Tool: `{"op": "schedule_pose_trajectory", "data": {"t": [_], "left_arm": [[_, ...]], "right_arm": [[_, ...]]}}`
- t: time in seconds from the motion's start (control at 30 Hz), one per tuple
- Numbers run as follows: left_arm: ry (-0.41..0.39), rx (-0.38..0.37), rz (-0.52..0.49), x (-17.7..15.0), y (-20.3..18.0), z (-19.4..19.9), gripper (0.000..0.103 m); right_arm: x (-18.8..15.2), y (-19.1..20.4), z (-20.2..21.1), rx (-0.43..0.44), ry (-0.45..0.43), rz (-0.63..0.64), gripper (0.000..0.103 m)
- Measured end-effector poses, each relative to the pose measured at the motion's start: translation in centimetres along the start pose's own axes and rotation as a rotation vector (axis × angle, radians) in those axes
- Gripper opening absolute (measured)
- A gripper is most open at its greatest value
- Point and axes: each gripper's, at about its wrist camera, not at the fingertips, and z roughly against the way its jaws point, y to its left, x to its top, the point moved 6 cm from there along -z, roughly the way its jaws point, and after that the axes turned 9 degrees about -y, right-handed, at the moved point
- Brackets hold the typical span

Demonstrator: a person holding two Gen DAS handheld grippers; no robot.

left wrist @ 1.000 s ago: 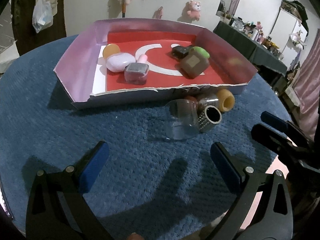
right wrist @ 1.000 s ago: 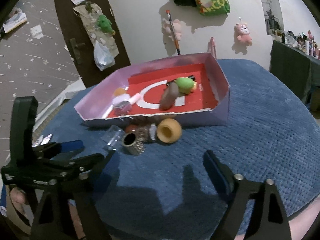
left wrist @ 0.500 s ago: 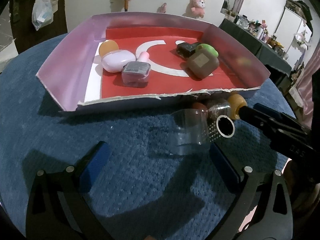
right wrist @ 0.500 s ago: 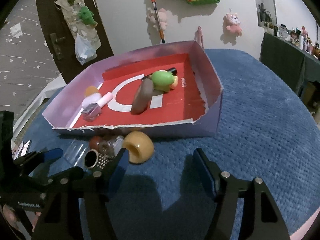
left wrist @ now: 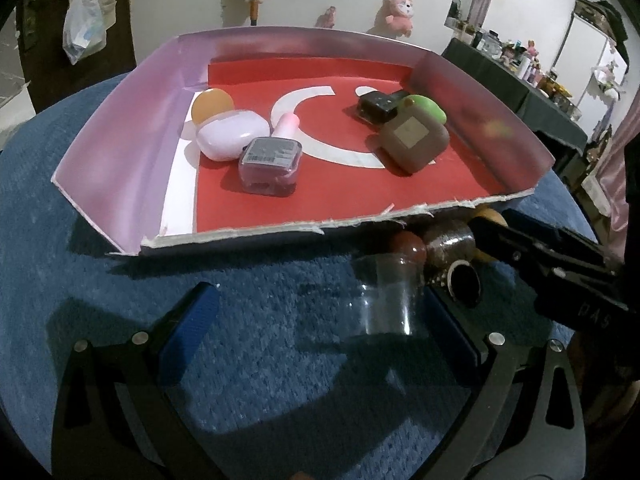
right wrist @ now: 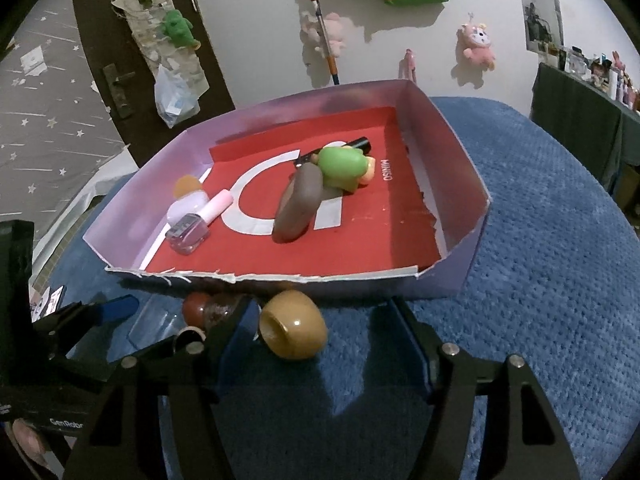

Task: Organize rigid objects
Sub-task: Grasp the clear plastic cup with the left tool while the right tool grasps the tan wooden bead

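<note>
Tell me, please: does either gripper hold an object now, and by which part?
Nothing is held. The right gripper stands open around the tan ring, pads not touching it. The left gripper is open near the clear cup.

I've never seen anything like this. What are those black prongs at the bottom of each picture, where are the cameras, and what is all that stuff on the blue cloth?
There is no robot here: a person holds a grabbing tool in each hand, and each tool carries a wide-angle camera looking forward along its two fingers. So one picture looks out from the left gripper, the other from the right gripper.

On the blue cloth sits a torn cardboard tray with a red floor. Inside lie a nail polish bottle, a lilac case, a brown pouch, a green toy and a few other small things.

In front of the tray lie a clear cup on its side, a metal ring and a tan ring.

Neither tool holds anything. The right fingers, which have just narrowed, straddle the tan ring without pressing it. The clear cup lies by the left tool's right finger.
</note>
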Motion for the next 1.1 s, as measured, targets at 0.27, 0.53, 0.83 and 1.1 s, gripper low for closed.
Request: {"op": "schedule_pose_trajectory", "data": {"t": [0.27, 0.53, 0.83, 1.1], "left_arm": [[-0.036, -0.021, 0.014, 0.1, -0.5, 0.4, 0.076], [-0.030, -0.101, -0.032, -0.2, -2.6, 0.5, 0.037], [-0.032, -0.112, -0.012, -0.6, -2.1, 1.4, 0.037], [-0.057, -0.114, 0.011, -0.8, -1.1, 3.2, 0.037]], "right_arm": [[-0.5, 0.5, -0.2, 0.044, 0.010, 0.001, 0.039], [-0.7, 0.7, 0.2, 0.051, 0.009, 0.006, 0.038], [-0.8, 0.7, 1.9, 0.051, -0.014, -0.004, 0.038], [-1.0, 1.9, 4.1, 0.099, -0.031, -0.016, 0.038]]}}
